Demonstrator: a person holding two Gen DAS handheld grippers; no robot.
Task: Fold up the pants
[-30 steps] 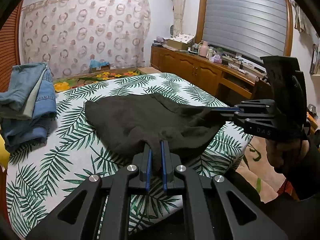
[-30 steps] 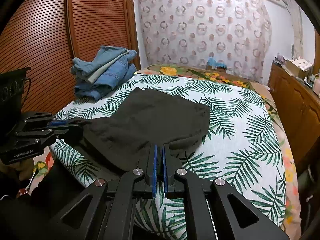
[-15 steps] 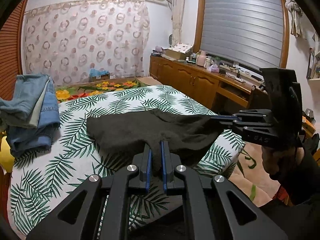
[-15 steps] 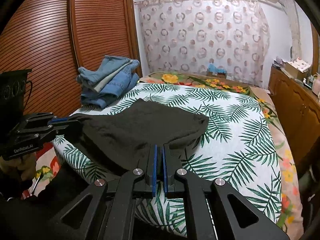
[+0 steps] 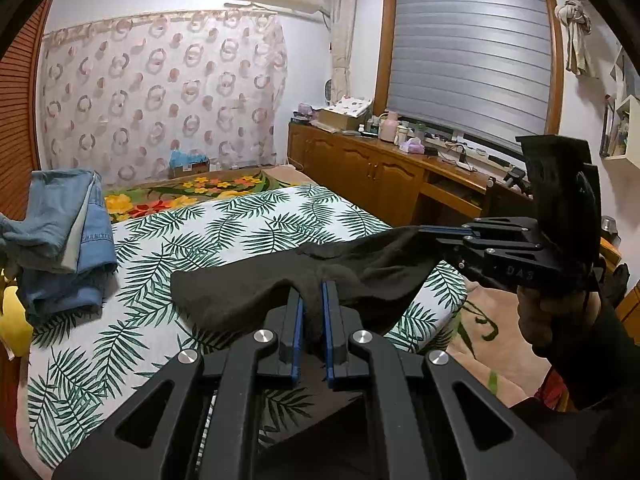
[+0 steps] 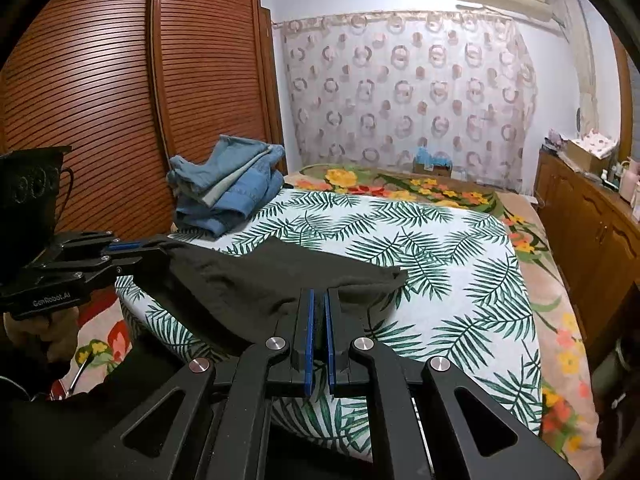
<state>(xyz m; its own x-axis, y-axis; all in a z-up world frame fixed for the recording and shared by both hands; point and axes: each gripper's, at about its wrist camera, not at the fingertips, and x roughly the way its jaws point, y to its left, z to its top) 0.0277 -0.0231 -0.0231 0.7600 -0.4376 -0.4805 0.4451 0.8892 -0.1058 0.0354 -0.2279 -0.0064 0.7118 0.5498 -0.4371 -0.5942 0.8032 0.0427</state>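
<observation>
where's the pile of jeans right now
The pile of jeans sits at the far left corner of the leaf-print bed, against the wooden wardrobe, beyond the dark pants.

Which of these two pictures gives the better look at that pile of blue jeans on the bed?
The right wrist view. There the blue jeans sit whole, against the wooden wardrobe, with their folded layers clear. In the left wrist view the same jeans lie at the picture's left edge, stretched by the lens and partly cut off.

Dark grey pants on a green-fern-patterned white sheet.
</observation>
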